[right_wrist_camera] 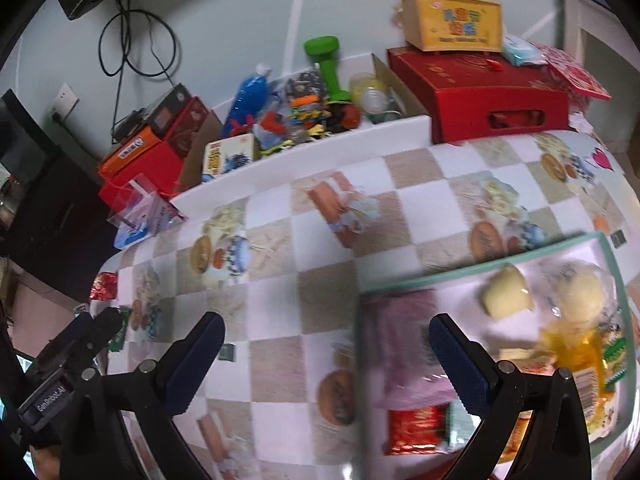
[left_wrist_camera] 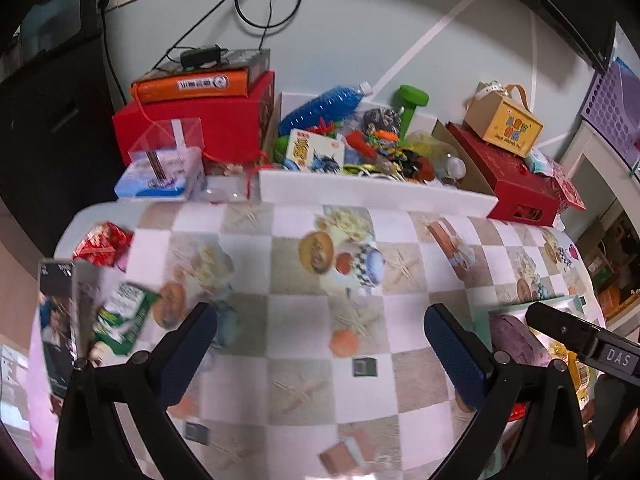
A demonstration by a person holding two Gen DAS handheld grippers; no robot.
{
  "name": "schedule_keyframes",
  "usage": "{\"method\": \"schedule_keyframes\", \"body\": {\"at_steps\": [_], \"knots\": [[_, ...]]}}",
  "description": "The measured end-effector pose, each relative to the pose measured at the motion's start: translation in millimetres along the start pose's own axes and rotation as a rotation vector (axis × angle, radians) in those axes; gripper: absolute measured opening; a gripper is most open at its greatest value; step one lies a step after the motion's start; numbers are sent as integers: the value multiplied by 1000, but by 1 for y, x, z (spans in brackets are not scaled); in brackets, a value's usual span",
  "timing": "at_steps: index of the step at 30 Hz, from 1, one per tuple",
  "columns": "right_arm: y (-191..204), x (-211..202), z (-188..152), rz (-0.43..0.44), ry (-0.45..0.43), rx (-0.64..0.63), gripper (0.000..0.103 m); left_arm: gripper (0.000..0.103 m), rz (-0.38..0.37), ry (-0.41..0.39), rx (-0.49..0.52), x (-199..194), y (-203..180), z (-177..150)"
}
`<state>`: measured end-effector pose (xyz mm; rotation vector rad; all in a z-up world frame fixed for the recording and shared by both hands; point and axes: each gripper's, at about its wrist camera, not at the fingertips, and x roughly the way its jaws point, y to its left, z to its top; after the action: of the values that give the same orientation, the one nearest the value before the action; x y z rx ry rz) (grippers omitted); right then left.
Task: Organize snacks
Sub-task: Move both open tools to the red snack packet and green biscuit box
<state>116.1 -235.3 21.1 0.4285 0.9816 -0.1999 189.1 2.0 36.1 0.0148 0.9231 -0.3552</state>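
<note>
Both hand-held grippers, left (left_wrist_camera: 320, 344) and right (right_wrist_camera: 326, 344), are held spread over the checkered worktop (left_wrist_camera: 296, 280) (nothing pinched); a cluttered white box (left_wrist_camera: 372, 194) is set behind, a snack tray (right_wrist_camera: 480, 268) beside.

Wide-open, empty left gripper (left_wrist_camera: 320, 334) above checkered tablecloth (left_wrist_camera: 296, 280), green snack packet (left_wrist_camera: 122, 316) at left.

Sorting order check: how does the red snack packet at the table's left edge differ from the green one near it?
The red snack packet is shiny foil, lying farther from the left tool; the green snack packet is green and white, tilted, closer to that tool, beside a dark box. Both lie loose on the checkered tablecloth, outside the tray.
</note>
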Motion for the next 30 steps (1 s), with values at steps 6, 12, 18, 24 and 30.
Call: {"method": "schedule_keyframes", "body": {"at_steps": [6, 12, 18, 24, 30], "knots": [[33, 7, 15, 26, -26, -20, 103, 103, -36, -14, 29, -11, 25, 19], [73, 24, 23, 59, -38, -74, 103, 103, -30, -32, 75, -15, 60, 37], [116, 55, 28, 105, -40, -143, 103, 103, -50, -55, 39, -15, 114, 59], [166, 95, 9, 139, -15, -280, 103, 103, -21, -36, -56, 2, 173, 66], [216, 134, -16, 188, 47, -390, 103, 103, 37, -18, -101, 15, 212, 65]]}}
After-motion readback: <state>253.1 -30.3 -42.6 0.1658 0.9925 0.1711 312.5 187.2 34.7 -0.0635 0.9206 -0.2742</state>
